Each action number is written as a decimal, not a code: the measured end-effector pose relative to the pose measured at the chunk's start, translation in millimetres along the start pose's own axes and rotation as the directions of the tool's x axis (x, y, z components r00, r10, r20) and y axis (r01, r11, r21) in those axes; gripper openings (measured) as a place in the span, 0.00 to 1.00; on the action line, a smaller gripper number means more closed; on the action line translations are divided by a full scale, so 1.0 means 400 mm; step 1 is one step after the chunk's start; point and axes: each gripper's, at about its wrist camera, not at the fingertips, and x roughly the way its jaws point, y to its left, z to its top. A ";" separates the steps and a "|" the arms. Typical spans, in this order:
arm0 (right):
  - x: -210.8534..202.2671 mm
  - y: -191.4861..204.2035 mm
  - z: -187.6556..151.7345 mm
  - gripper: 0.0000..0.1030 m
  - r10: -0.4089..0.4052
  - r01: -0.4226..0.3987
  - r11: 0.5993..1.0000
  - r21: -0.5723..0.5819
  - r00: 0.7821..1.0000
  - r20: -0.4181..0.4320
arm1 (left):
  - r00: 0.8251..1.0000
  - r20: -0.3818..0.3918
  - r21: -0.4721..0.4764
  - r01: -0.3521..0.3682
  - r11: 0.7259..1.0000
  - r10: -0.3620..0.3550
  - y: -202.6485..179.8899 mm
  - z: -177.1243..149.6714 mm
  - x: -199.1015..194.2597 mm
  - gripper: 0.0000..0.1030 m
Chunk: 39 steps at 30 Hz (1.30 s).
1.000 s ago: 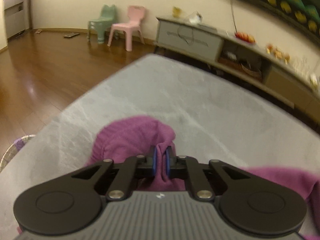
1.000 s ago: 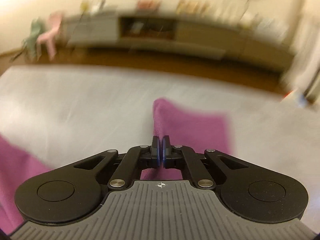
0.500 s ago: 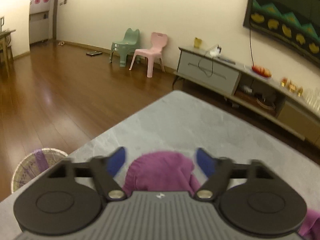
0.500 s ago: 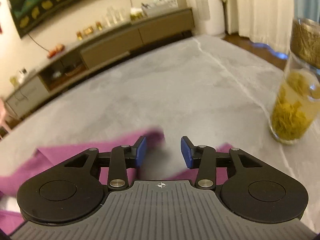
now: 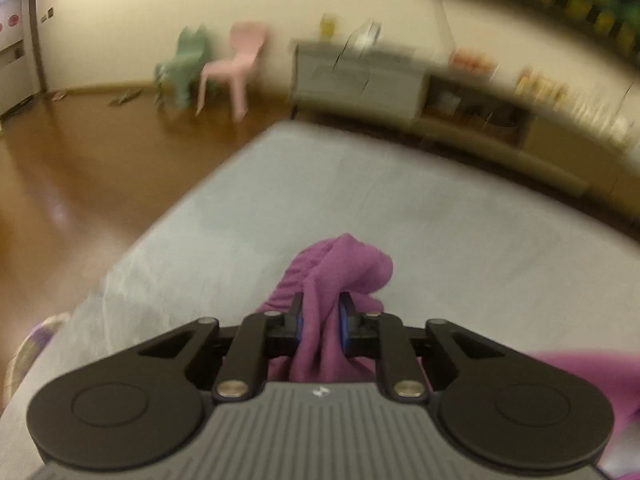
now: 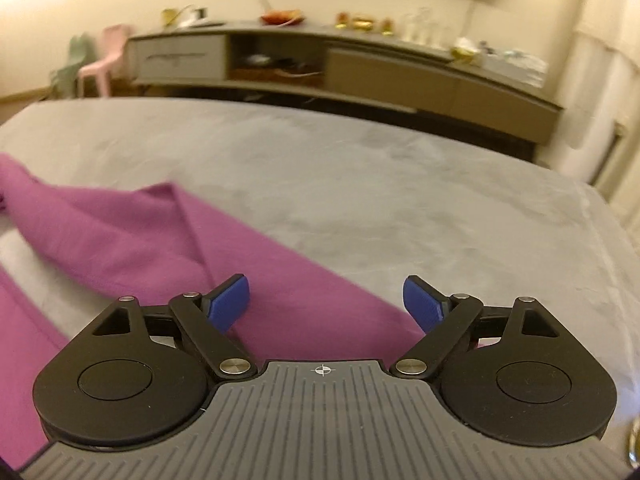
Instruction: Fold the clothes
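Left wrist view: the left gripper (image 5: 320, 318) is seen closing on a bunched fold of the purple garment (image 5: 340, 264), with cloth packed between the blue pads (image 5: 343, 322) and spilling forward past the fingertips in a rumpled knob. The frame is motion-blurred. The garment rests on the grey padded surface (image 5: 280, 200), near that surface's left edge.

Right wrist view: the right gripper (image 6: 326, 300) is spread wide and opening further; nothing is pinched. Purple cloth lies flat directly under and just ahead of the open jaws.

Key relation, judged: the garment's long axis runs from low right, beneath the right gripper, up and away to the left, toward the bunch held by the left one. A diagonal edge of the cloth passes just beside the right-hand pad (image 6: 424, 304). That lower end is nearer the right gripper and would be the likely next pinch.

Garment: plain purple knit, soft, one flap doubled over with a pointed corner (image 6: 170, 188); partly folded, not yet squared.
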 end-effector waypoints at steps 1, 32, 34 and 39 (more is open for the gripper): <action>0.001 0.000 0.005 0.70 0.006 -0.005 1.000 0.004 1.000 -0.009 | 0.979 0.170 -0.058 0.123 0.991 -0.112 0.030 0.013 -0.072 0.14; -0.003 0.140 0.218 0.00 0.121 -0.115 0.987 -0.114 0.991 0.049 | 0.997 0.081 -0.328 0.008 0.945 0.020 0.150 -0.025 -0.033 0.50; -0.003 0.068 0.280 0.00 0.029 -0.023 0.997 -0.069 0.995 0.090 | 0.996 0.083 -0.314 0.014 0.949 0.013 0.139 -0.024 -0.039 0.50; 0.118 -0.146 0.349 0.00 -0.276 0.277 0.959 0.057 0.961 -0.026 | 0.998 0.066 -0.242 0.021 0.970 -0.006 0.090 -0.021 -0.028 0.53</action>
